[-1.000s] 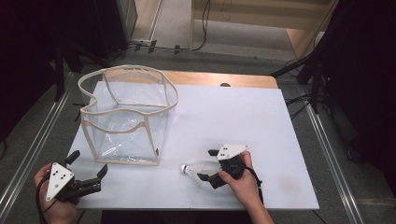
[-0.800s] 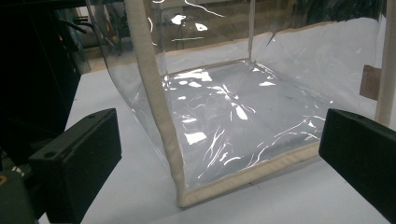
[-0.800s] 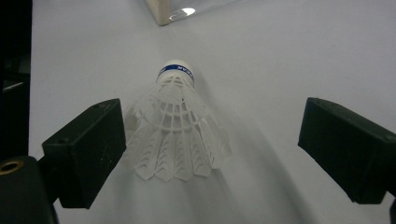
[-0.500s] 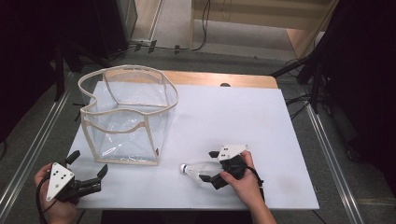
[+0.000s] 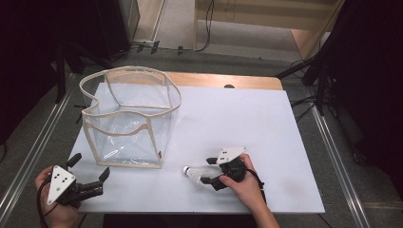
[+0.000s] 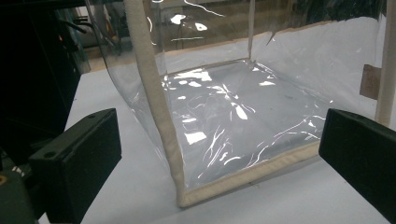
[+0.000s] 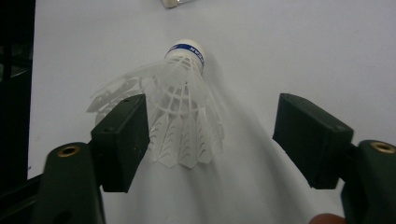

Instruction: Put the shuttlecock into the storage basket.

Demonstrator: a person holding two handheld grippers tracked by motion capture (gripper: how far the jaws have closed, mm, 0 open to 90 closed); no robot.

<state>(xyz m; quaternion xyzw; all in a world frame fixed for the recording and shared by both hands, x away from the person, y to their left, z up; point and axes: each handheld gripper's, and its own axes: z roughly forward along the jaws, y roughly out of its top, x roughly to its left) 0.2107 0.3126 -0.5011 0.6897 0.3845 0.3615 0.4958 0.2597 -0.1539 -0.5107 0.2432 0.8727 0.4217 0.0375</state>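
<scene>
High view is showing a white table with a person's two hands coming in from the near edge, each holding a black two-jaw gripper. The right gripper is lying low over the near middle of the table, pointing toward the left, and a white plastic shuttlecock is lying on its side on the table just at the jaw tips, its cork end pointing away from the hand.

Right gripper view is looking along that gripper's own jaws: the shuttlecock is sitting between them, its skirt toward the camera and its white cork with a blue band farther off. The left-hand jaw in this view is touching or nearly touching the skirt's edge, while the other jaw is standing well clear with bare table between it and the feathers. The jaws have just been closing in, but they are not yet pinching the shuttlecock; the gripper is spread around it.

At the near left corner, the left gripper is resting with its jaws spread wide and nothing between them. Left gripper view is looking at a clear plastic bag with cream fabric trim, standing open-topped on the table just ahead of the jaws. In the high view this bag is standing upright on the table's left side, well apart from the shuttlecock.
</scene>
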